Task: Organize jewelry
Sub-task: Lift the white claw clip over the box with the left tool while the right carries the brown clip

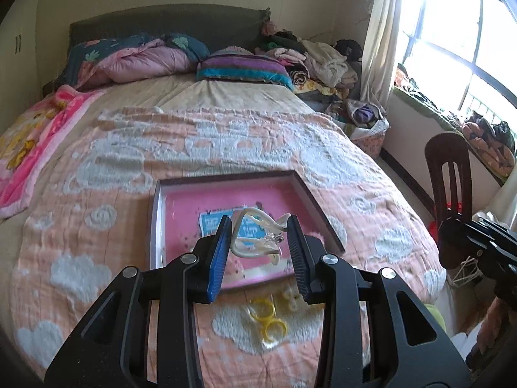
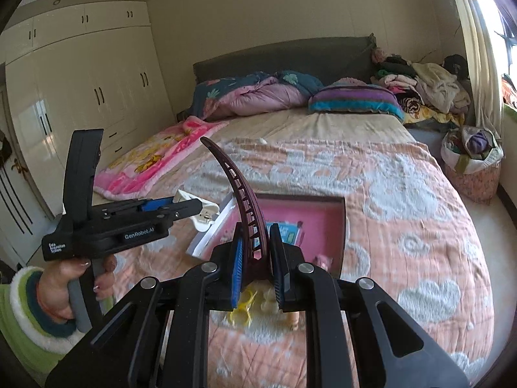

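Observation:
My left gripper (image 1: 258, 223) is shut on a white claw hair clip (image 1: 255, 242) and holds it in the air above an open box with a pink inside (image 1: 303, 190) that lies on the bed. My right gripper (image 2: 257, 229) is shut on the base of a long, curved dark maroon hair clip (image 2: 239, 187), which stands up over the same box (image 2: 344, 226). In the right wrist view the left gripper (image 2: 198, 207) hangs to the left with the white clip (image 2: 206, 218). Yellow rings (image 1: 266, 318) lie on the blanket just in front of the box.
The box rests on a peach blanket with white clouds (image 1: 161, 148). Pillows and a pile of clothes (image 1: 323, 61) fill the head of the bed. A laundry basket (image 2: 471, 168) stands on the floor to the right. White wardrobes (image 2: 80, 90) line the left wall.

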`<action>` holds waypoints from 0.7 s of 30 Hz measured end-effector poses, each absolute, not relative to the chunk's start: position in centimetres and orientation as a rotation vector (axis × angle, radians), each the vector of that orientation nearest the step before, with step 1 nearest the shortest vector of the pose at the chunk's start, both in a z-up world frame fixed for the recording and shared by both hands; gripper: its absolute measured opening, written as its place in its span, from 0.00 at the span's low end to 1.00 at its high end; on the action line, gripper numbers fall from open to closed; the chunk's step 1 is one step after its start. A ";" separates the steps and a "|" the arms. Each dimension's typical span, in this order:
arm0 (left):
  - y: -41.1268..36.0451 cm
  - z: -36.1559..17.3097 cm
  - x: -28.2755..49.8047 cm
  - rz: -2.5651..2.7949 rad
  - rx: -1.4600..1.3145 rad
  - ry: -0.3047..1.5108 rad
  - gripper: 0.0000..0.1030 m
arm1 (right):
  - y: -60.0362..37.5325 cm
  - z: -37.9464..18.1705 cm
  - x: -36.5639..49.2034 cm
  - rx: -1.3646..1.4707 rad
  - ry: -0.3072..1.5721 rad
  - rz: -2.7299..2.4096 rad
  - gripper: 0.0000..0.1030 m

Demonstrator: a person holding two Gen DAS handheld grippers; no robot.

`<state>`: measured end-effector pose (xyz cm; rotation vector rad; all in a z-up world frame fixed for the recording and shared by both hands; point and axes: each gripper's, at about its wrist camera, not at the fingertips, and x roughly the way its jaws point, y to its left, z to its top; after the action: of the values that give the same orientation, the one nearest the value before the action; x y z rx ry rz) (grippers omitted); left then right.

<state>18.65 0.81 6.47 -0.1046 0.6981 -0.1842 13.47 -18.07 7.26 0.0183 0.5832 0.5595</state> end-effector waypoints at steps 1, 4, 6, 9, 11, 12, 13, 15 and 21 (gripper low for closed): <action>0.8 6.6 19.0 -0.185 -0.104 0.696 0.26 | -18.0 7.4 13.8 0.022 0.582 0.560 0.15; 0.8 7.1 20.0 -0.182 -0.101 0.685 0.26 | -18.0 7.8 14.9 0.036 0.581 0.557 0.15; 0.7 7.4 20.5 -0.181 -0.100 0.681 0.26 | -18.1 7.9 15.7 0.049 0.583 0.553 0.15; 0.6 7.7 21.5 -0.168 -0.092 0.674 0.26 | -18.3 7.6 17.1 0.062 0.592 0.544 0.15; 0.6 7.8 22.2 -0.172 -0.102 0.677 0.26 | -18.3 7.4 18.1 0.061 0.602 0.532 0.15; 0.5 7.9 22.6 -0.174 -0.101 0.677 0.26 | -18.3 7.3 18.5 0.060 0.607 0.524 0.15; 0.4 8.0 22.8 -0.175 -0.100 0.676 0.26 | -18.4 7.2 18.7 0.062 0.611 0.523 0.15; 0.1 7.9 23.4 -0.181 -0.095 0.679 0.26 | -18.7 6.9 19.5 0.073 0.618 0.517 0.15; -0.7 7.3 24.8 -0.202 -0.102 0.691 0.26 | -19.2 6.0 21.7 0.104 0.653 0.508 0.15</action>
<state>24.77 -0.69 7.30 -0.1024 0.6910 -0.2020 21.69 -19.23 5.95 0.1042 0.6525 0.5078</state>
